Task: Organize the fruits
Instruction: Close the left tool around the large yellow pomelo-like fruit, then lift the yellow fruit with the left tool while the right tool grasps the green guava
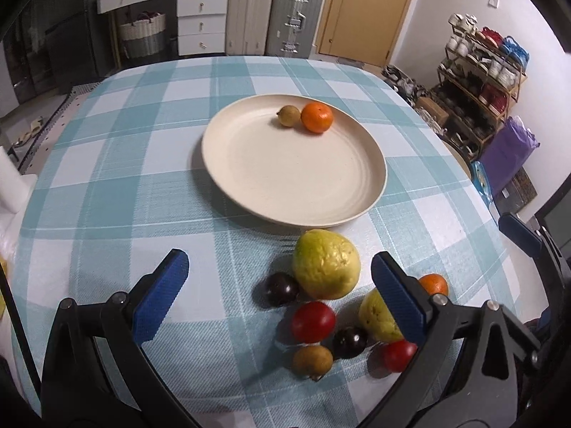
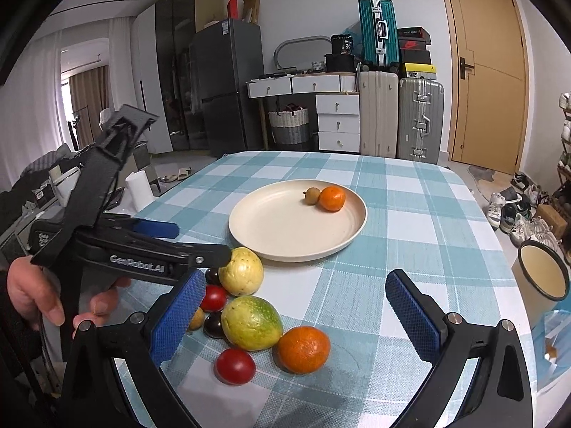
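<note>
**Cream plate holds two fruits, the rest wait on the cloth**

Cream and round, the plate (image 1: 249, 164) sat in the middle of the blue-checked tablecloth (image 1: 117, 185); on its far side I saw a small brown fruit (image 1: 288, 116) touching an orange (image 1: 317, 117). Near the front edge of the plate lay the loose pile: a large yellow guava (image 1: 325, 264) with a dark plum (image 1: 282, 289) against it; a red tomato (image 1: 313, 321) just below; a second dark plum (image 1: 349, 341), a brown fruit (image 1: 312, 360) and another tomato (image 1: 399, 355) closer to me; a second guava (image 2: 251, 322) and a second orange (image 2: 303, 348) on the right of the heap.

My left gripper (image 1: 280, 296) hovered over the pile with its blue pads wide apart, holding nothing; a hand (image 2: 39, 294) gripped its handle in the right wrist view. My right gripper (image 2: 294, 315) stood equally wide, empty, the orange and guava lying between its fingers; a cream mug (image 2: 544, 274) sat at the table's right edge.
</note>
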### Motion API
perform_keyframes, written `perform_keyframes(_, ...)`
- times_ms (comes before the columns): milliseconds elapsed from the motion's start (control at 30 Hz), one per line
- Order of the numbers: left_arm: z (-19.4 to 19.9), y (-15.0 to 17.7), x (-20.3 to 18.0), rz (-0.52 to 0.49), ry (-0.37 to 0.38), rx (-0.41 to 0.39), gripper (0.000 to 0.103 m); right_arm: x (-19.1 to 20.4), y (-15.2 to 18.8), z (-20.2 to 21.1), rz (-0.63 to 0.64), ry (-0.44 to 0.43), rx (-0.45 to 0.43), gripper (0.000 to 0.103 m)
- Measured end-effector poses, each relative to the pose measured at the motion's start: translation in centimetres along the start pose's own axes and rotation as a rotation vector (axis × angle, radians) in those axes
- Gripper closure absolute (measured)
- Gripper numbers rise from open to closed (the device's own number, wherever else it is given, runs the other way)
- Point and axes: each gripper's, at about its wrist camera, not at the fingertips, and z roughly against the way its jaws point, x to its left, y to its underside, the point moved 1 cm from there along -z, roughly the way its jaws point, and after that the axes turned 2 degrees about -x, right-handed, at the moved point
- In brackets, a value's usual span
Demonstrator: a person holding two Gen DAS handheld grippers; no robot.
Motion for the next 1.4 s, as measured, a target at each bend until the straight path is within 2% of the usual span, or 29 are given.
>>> perform_keyframes(200, -2.0, -1.0, -0.7, -0.023, 0.043, 0.065, 0.001, -1.0, 0.1, -0.2, -0.039, -0.008, 0.009, 0.0)
perform_keyframes(367, -3.3, -1.7, -1.3, -0.052, 0.109, 0.136, 0.001, -1.7, 0.3, -0.5, -0.053, -0.004, 0.017, 0.0)
perform_keyframes(533, -4.8, -1.7, -1.6, -0.086, 0.117, 0.203, 0.003, -2.8, 0.3, -0.5, -0.078, 0.0, 0.011, 0.0)
perform_keyframes(600, -5.3, -1.6, -1.6, -0.098, 0.114, 0.229, 0.007, -3.1, 0.4, -0.6, -0.09, 0.001, 0.012, 0.0)
perform_keyframes(667, -5.6, -1.6, -1.4, -0.086, 0.125, 0.242, 0.018, -3.3, 0.5, -0.5, -0.097, -0.001, 0.013, 0.0)
perform_keyframes(700, -5.7, -1.5, -1.4, -0.085, 0.129, 0.251, 0.02, -3.4, 0.5, -0.6, -0.099, -0.001, 0.014, 0.0)
perform_keyframes(767, -6.2, -1.3, -1.4, -0.089, 0.13, 0.277, 0.033, -3.4, 0.5, -0.6, -0.099, -0.001, 0.013, 0.0)
perform_keyframes(800, -6.4, -1.3, -1.4, -0.094, 0.135, 0.282, 0.033, -3.4, 0.5, -0.6, -0.099, -0.001, 0.013, 0.0)
perform_keyframes(833, -6.2, -1.2, -1.5, -0.096, 0.139, 0.274, 0.044, -3.5, 0.5, -0.6, -0.101, -0.001, 0.013, 0.0)
perform_keyframes(867, -6.1, -1.3, -1.5, -0.092, 0.164, 0.277, 0.049, -3.6, 0.5, -0.6, -0.103, -0.001, 0.013, 0.0)
perform_keyframes(900, -6.1, -1.3, -1.6, -0.093, 0.171, 0.277, 0.05, -3.7, 0.5, -0.6, -0.106, -0.001, 0.012, 0.0)
perform_keyframes(933, -6.0, -1.3, -1.7, -0.096, 0.176, 0.272, 0.056, -3.7, 0.5, -0.6, -0.107, 0.0, 0.011, 0.0)
perform_keyframes(1267, -4.7, -1.4, -1.1, -0.076, 0.185, 0.239, 0.056, -3.9, 0.8, -0.5, -0.115, 0.001, 0.015, 0.0)
perform_keyframes(1400, -3.5, -1.5, -0.9, -0.064, 0.203, 0.219, 0.056, -3.7, 0.7, -0.6, -0.107, -0.039, 0.034, 0.0)
